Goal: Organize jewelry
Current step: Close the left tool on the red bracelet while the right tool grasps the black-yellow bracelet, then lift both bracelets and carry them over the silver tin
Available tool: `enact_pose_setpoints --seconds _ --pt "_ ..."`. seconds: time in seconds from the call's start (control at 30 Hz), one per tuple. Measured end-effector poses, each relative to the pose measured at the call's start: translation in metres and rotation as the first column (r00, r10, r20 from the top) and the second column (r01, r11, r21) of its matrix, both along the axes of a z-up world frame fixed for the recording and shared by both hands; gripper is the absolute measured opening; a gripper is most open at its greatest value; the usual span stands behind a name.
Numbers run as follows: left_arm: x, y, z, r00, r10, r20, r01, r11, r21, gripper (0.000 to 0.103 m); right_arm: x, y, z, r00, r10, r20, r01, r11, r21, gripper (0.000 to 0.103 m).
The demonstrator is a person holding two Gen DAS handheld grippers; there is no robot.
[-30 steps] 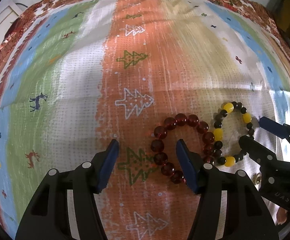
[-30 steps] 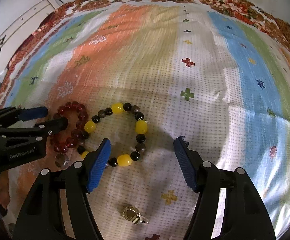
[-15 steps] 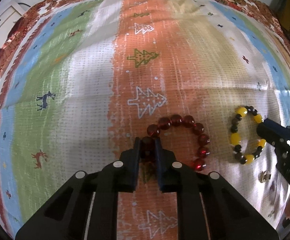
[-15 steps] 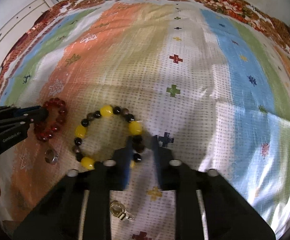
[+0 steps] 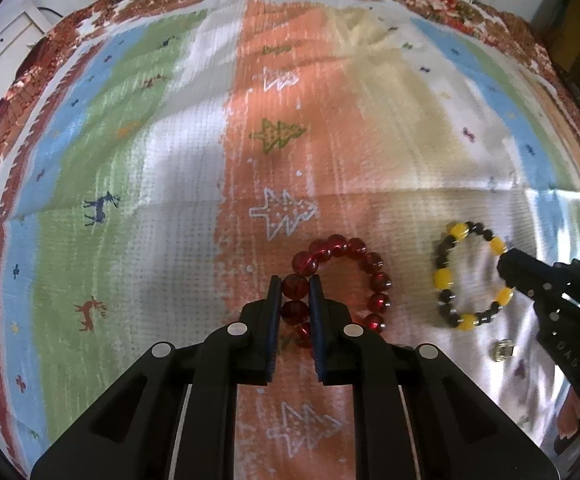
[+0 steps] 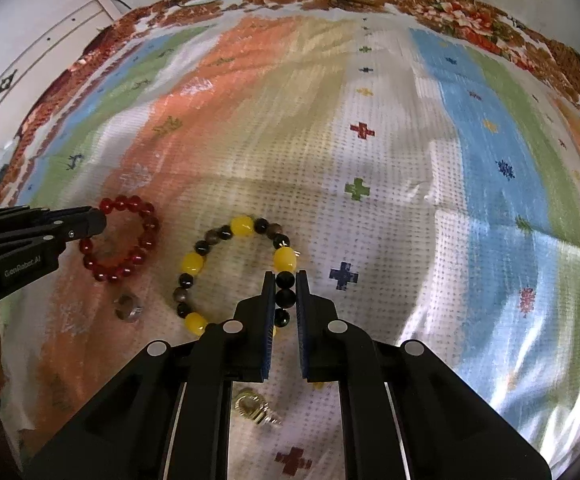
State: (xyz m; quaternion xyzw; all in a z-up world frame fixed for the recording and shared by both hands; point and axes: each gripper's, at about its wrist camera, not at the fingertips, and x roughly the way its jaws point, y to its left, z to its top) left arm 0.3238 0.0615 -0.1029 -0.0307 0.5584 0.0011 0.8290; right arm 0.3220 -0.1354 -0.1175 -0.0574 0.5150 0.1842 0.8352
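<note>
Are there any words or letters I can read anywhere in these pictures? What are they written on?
"GenRobot.AI": on the side of the left tool, seen from the right wrist view.
Raised letters on the side of the right tool, seen from the left wrist view: upside down and blurred, not readable.
The striped cloth shows only pictures, trees, deer and crosses, no words.
</note>
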Motion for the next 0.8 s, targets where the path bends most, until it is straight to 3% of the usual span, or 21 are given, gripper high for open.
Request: enact_pose_setpoints --seconds 0.4,0.8 --pt "-0.019 -0.013 0.033 0.997 -0.043 0.060 0.046 0.998 -0.041 0.013 -0.021 -0.002 0.026 0.999 0.009 0.032 -0.011 0.998 0.063 0.011" --pt "-0.038 -0.010 0.050 0.995 -0.036 0.094 0.041 0.998 -0.052 0.013 -0.045 0.002 0.052 0.992 0.034 0.121 -0.043 0.997 0.071 0.011"
